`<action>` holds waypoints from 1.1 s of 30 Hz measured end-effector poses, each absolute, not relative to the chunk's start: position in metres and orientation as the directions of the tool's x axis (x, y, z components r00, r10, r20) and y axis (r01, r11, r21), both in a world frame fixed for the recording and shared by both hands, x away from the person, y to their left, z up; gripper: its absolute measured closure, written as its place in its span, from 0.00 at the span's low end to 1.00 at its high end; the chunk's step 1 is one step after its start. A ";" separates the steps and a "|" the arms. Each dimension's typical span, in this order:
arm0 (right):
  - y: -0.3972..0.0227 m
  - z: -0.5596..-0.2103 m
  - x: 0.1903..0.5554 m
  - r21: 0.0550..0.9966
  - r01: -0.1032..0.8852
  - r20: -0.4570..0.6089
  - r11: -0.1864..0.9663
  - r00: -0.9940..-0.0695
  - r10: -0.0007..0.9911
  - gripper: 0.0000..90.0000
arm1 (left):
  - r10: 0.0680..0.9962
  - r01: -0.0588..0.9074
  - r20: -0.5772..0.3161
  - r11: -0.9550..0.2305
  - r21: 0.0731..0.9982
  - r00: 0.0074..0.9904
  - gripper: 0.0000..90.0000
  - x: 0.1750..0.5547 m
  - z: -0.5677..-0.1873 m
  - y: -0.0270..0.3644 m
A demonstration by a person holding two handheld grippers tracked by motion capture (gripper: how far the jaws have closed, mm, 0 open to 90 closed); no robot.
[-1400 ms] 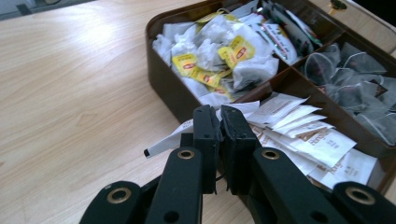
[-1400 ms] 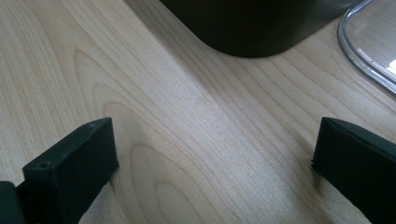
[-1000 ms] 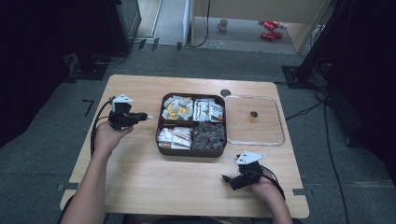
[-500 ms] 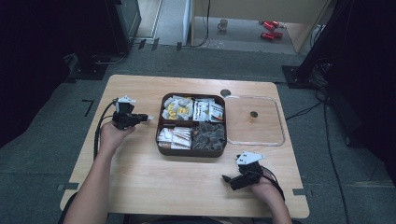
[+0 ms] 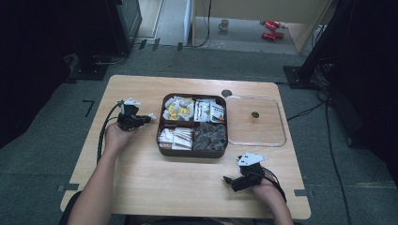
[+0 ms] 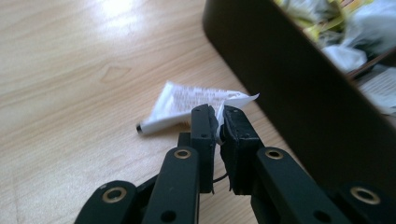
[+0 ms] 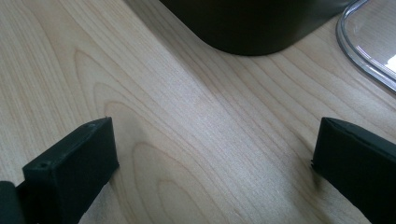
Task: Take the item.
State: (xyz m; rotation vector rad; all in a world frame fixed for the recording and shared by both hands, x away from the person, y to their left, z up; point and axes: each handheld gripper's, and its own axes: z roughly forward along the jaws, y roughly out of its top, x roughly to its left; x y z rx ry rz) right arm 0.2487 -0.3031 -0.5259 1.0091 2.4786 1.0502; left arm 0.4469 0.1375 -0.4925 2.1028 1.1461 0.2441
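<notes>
A dark brown tray [image 5: 160,140] with four compartments of packets stands mid-table. My left gripper [image 5: 149,116] sits just left of the tray, shut on the corner of a small white printed sachet [image 6: 187,105]. The sachet's far end rests on or just above the wood beside the tray wall [image 6: 289,79]. In its own view the left gripper [image 6: 218,116] has its jaws pressed together on the sachet's edge. My right gripper [image 5: 229,180] lies near the front edge, below the tray's right corner. In the right gripper view, the right gripper [image 7: 212,144] is open over bare wood.
A clear plastic lid [image 5: 277,124] lies flat right of the tray, and its rim [image 7: 369,46] shows in the right gripper view, next to the tray's rounded corner [image 7: 252,28]. Black cables trail from both grippers. The table edge runs close behind the right hand.
The left gripper with the sachet has shifted slightly toward the tray's left wall. The right gripper has stayed where it was.
</notes>
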 end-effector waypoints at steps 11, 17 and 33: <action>-0.303 -0.526 0.249 0.711 0.498 0.024 0.496 -0.723 0.691 0.00 | 0.794 0.670 -0.200 -0.314 0.673 0.573 0.82 0.448 -0.494 0.140; -0.303 -0.526 0.248 0.711 0.499 0.025 0.496 -0.722 0.691 0.00 | 0.792 0.662 -0.219 -0.285 0.693 0.570 0.68 0.447 -0.491 0.145; -0.303 -0.526 0.248 0.711 0.499 0.026 0.496 -0.723 0.690 0.00 | 0.807 0.651 -0.207 -0.263 0.712 0.553 0.59 0.434 -0.485 0.162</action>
